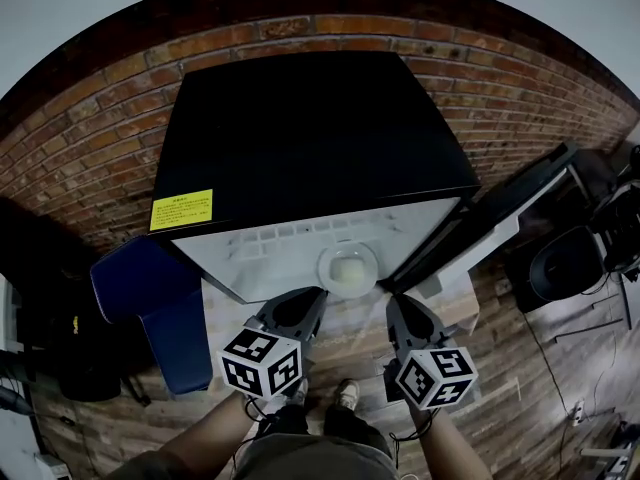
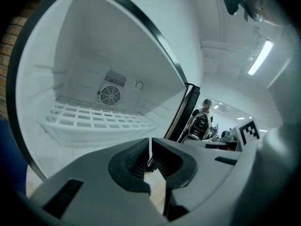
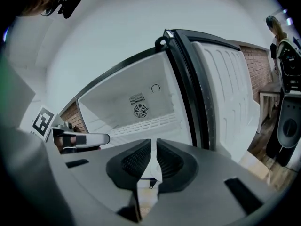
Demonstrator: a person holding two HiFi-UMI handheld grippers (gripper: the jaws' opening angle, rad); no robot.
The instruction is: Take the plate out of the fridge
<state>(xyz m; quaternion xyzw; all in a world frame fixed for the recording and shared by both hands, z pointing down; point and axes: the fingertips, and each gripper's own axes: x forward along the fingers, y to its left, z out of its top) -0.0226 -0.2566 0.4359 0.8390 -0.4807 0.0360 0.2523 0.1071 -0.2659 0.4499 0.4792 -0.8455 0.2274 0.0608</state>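
A black mini fridge stands open below me, its door swung to the right. A white round plate sits at the front edge of the white interior. My left gripper meets the plate's left rim and my right gripper its right rim. In the left gripper view the jaws are closed on a thin white edge of the plate. The right gripper likewise pinches a white strip of the plate. Most of the plate is hidden in both gripper views.
A white wire shelf and a fan grille lie deeper in the fridge. A blue chair stands left of the fridge, dark equipment to the right. The brick wall runs behind. A person stands far off.
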